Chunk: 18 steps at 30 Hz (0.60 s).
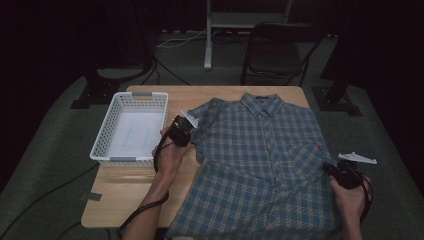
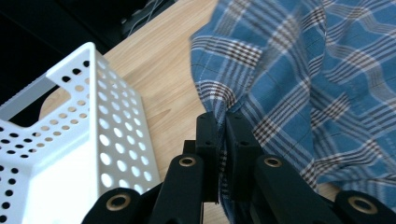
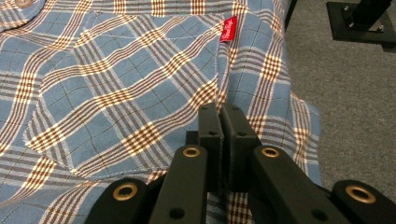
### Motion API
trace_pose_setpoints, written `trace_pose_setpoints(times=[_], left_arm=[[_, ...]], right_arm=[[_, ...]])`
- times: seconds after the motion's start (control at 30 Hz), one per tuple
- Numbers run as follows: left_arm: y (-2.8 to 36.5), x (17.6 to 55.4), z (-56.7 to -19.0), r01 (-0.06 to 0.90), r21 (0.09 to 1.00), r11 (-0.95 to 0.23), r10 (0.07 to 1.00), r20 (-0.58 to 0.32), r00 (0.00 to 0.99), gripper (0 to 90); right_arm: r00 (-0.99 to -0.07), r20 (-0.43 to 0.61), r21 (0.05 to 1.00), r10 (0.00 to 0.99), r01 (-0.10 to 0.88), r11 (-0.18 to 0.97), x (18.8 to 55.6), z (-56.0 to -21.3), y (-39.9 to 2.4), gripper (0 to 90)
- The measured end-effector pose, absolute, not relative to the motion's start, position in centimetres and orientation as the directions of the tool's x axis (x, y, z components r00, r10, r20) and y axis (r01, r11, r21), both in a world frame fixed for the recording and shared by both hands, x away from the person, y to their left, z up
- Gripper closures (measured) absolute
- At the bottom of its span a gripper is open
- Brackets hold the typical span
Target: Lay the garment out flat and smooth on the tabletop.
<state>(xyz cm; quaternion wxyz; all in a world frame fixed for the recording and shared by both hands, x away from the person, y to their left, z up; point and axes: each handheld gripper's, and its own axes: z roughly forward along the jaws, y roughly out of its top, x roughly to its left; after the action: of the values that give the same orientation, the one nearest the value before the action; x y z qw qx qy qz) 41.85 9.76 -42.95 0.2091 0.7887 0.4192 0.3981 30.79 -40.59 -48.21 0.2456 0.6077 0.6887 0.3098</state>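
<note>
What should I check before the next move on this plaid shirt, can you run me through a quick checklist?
1. Left gripper pinching the shirt edge: ok, jaws closed on a fold of cloth.
2. Right gripper pinching the shirt's other side: ok, jaws closed on cloth.
3. Shirt lying flat on the table: not ok, wrinkled, and its right side hangs past the edge.
4. White basket ready to receive: ok, empty, beside the shirt.
5. Buttons all fastened: cannot tell.

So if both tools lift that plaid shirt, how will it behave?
Likely floppy: the shirt already puckers where the left tool pinches it. It probably sags between the left and right tool. Seems light, thin cloth, draping over the table edge.
</note>
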Motion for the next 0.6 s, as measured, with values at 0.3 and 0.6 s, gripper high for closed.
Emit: trace_pose_setpoints(times=[0.3,0.6], left_arm=[[10.3,41.9,-42.9,0.505,0.662,-0.554,0.833,0.454,0.317,85.9],[10.4,42.0,-42.9,0.511,0.659,-0.551,0.833,0.462,0.303,85.9]], right_arm=[[-0.117,0.022,0.724,0.993,0.687,0.065,30.1,-48.2,-41.3,87.2],[-0.094,0.022,0.725,0.995,0.687,0.049,29.4,-48.2,-42.1,87.3]])
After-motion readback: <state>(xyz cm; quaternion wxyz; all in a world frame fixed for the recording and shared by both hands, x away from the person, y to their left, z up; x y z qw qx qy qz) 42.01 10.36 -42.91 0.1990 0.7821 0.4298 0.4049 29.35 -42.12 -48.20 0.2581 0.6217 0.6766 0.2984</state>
